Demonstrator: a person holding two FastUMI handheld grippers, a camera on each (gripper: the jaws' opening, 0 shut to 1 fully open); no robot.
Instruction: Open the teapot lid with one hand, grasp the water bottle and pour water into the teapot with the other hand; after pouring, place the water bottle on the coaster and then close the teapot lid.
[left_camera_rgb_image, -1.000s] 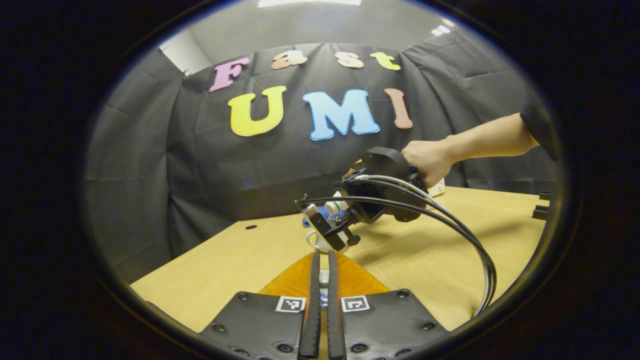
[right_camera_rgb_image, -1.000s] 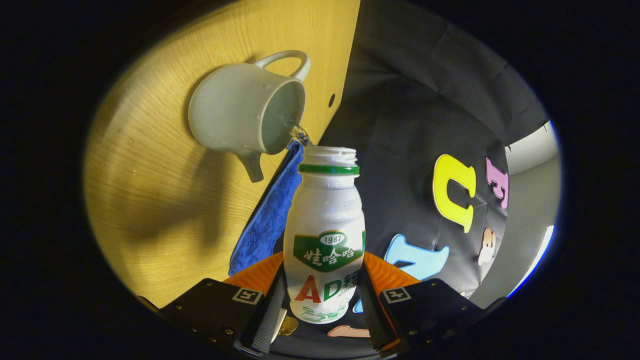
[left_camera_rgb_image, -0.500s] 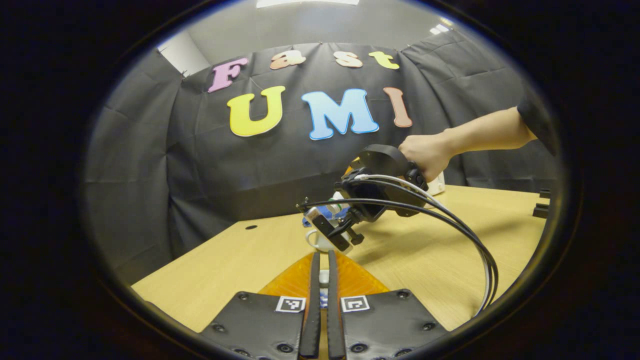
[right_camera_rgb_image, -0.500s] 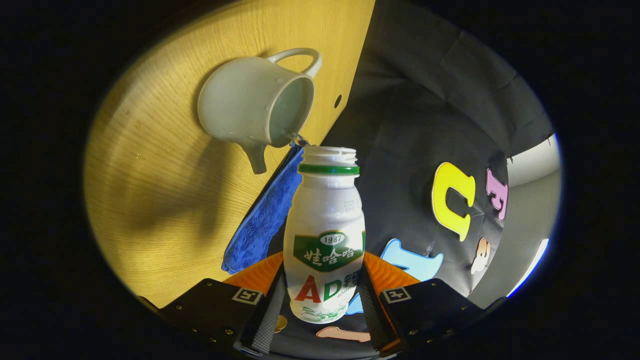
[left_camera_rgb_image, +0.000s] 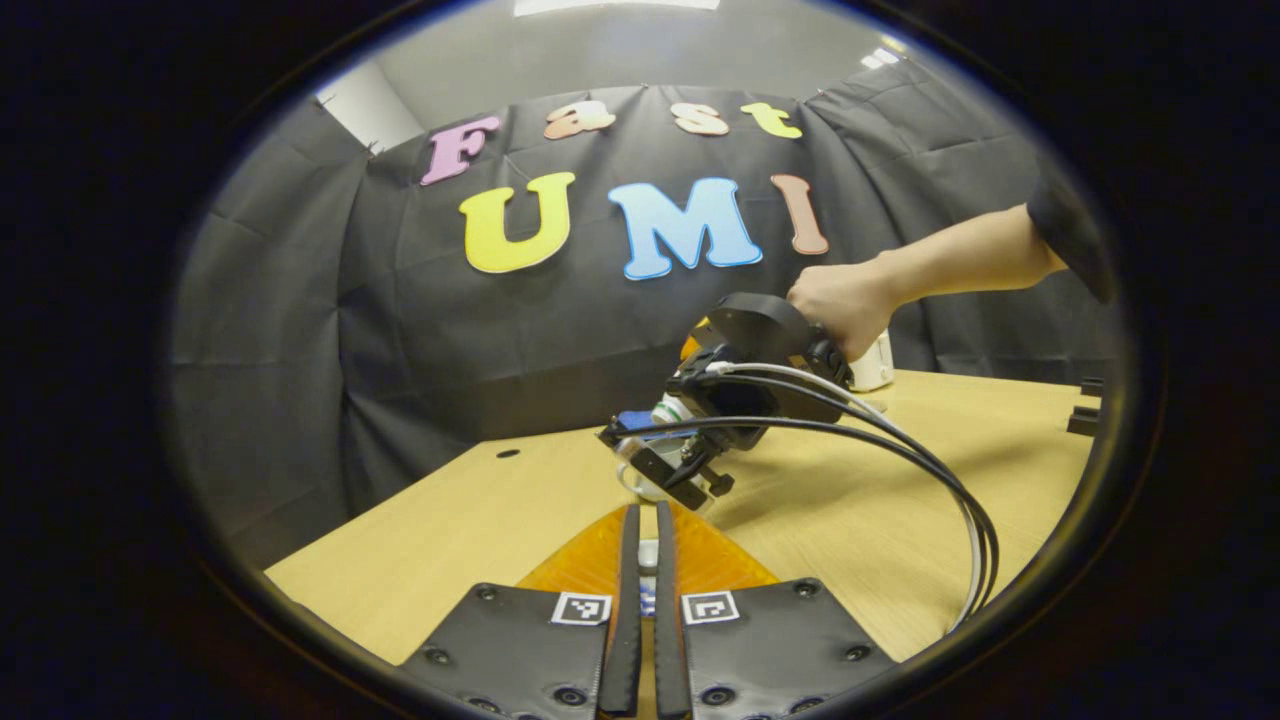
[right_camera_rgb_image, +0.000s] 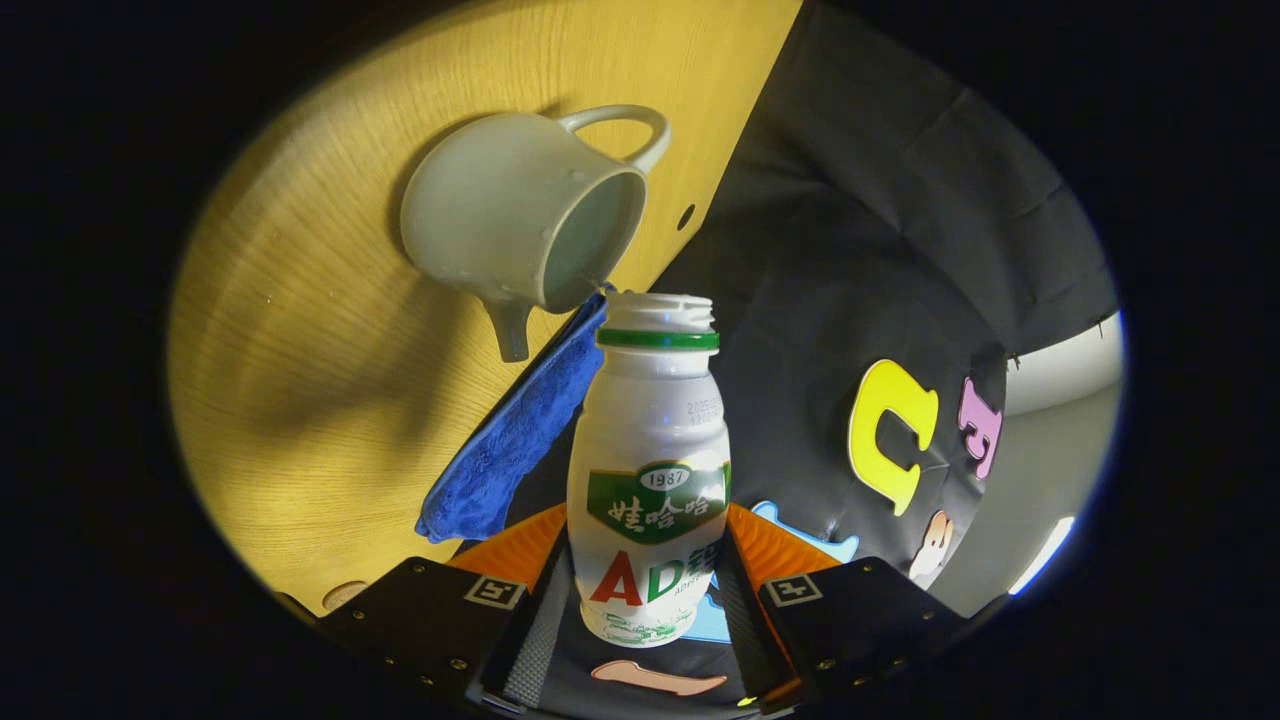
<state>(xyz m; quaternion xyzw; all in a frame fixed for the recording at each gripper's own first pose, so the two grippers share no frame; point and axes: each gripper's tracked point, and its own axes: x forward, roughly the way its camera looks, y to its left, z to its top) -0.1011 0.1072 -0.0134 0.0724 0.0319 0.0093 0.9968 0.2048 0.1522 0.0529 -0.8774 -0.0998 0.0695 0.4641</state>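
The white water bottle (right_camera_rgb_image: 650, 450) with a green neck ring and no cap is tipped over, and my right gripper (right_camera_rgb_image: 640, 600) is shut on its body. Its mouth sits at the rim of the white teapot (right_camera_rgb_image: 500, 220), which stands lidless on the wooden table (right_camera_rgb_image: 300, 400). In the left gripper view the right gripper (left_camera_rgb_image: 690, 470), held by a hand (left_camera_rgb_image: 845, 305), leans over the teapot (left_camera_rgb_image: 640, 485). My left gripper (left_camera_rgb_image: 640, 580) stays low in front, jaws nearly together on a small white piece, the teapot lid (left_camera_rgb_image: 648, 553).
A blue cloth (right_camera_rgb_image: 520, 430) lies on the table behind the teapot. Black cables (left_camera_rgb_image: 900, 450) loop from the right gripper over the table's right side. A white object (left_camera_rgb_image: 872, 365) stands near the back wall, and dark blocks (left_camera_rgb_image: 1085, 415) sit at the far right edge.
The right gripper has tipped and dropped a little, bringing the bottle's mouth closer to the teapot rim. The thin stream seen at the mouth earlier is gone. The left gripper has stayed put.
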